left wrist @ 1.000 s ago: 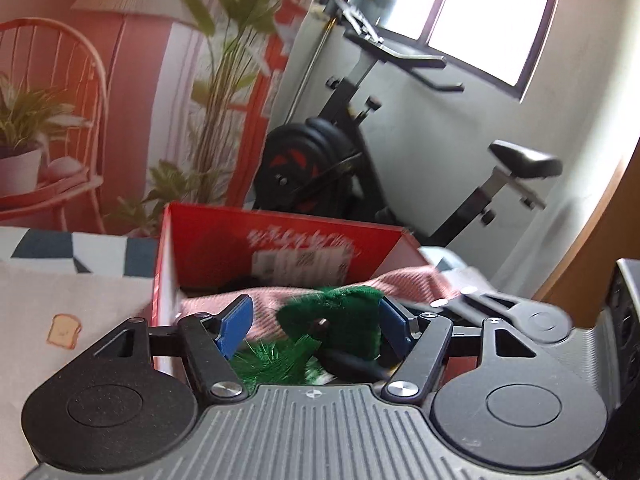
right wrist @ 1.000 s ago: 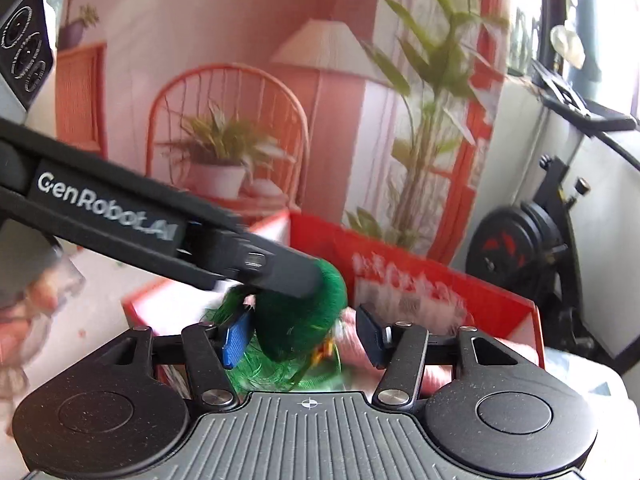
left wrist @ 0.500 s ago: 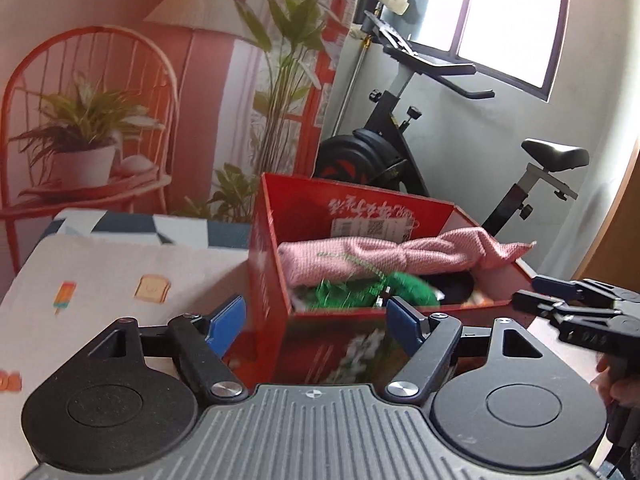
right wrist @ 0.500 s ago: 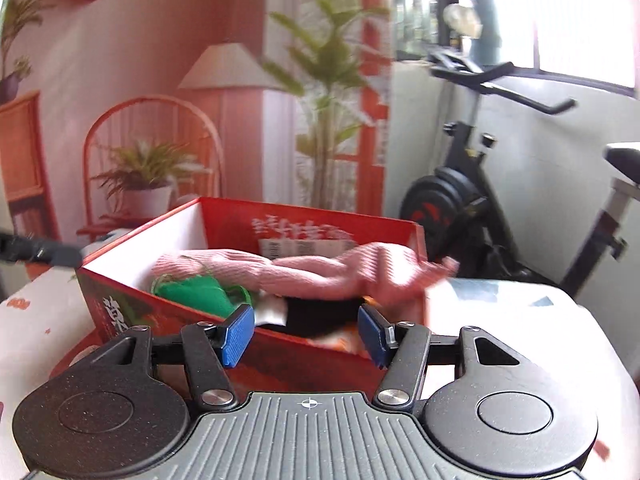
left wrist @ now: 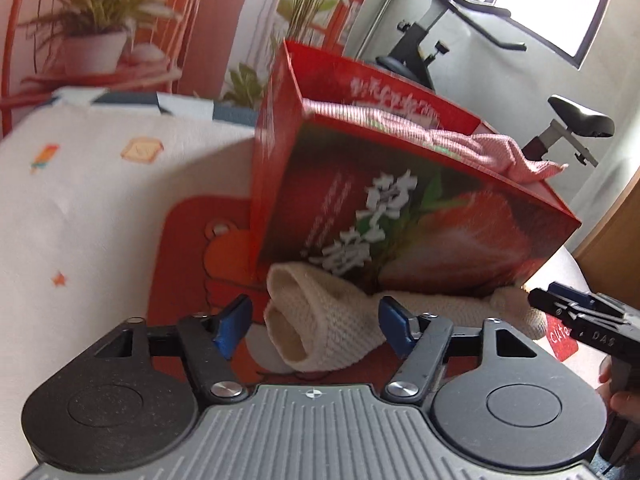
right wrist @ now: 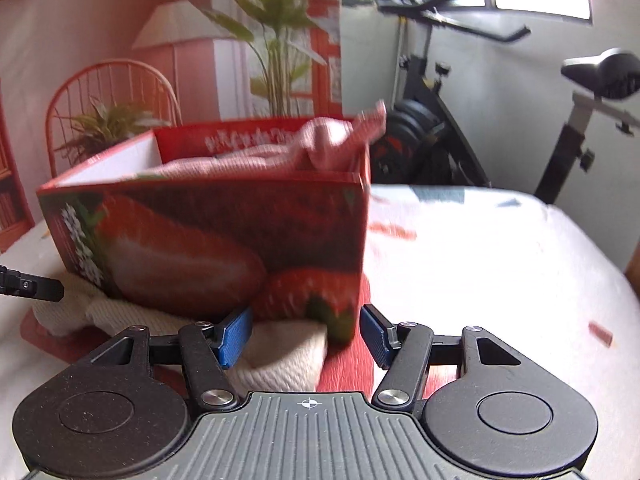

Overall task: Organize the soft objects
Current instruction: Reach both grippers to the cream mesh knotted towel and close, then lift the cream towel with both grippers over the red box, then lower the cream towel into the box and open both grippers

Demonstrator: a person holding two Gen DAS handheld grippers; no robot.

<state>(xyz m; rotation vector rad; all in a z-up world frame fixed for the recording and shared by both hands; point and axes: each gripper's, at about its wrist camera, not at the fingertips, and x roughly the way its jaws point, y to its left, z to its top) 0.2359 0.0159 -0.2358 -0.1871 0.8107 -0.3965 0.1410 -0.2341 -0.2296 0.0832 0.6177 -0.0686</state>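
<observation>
A cream knitted piece (left wrist: 320,332) lies on a red mat (left wrist: 180,248) against the front of the red strawberry box (left wrist: 400,216). My left gripper (left wrist: 314,330) straddles its rolled end. The jaws are closing, and a gap still shows at the left pad. In the right wrist view the other end of the cream knit (right wrist: 280,356) and the box corner (right wrist: 340,312) sit between the blue pads of my right gripper (right wrist: 305,338), which is open. A pink towel (left wrist: 480,144) hangs over the box rim (right wrist: 328,140). Each gripper's tip shows in the other view: the right gripper (left wrist: 576,316) and the left gripper (right wrist: 32,286).
A white tablecloth (left wrist: 80,200) with small prints covers the table, and bare cloth (right wrist: 480,260) spreads right of the box. Behind stand an exercise bike (right wrist: 460,120) and a painted backdrop with a chair and plants (left wrist: 100,40). A wooden panel (left wrist: 616,232) is at far right.
Both grippers came down from above the box to the table in front of it. The green item seen between the left fingers a second ago stayed in the box. The cream knit now lies between both pairs of fingers.
</observation>
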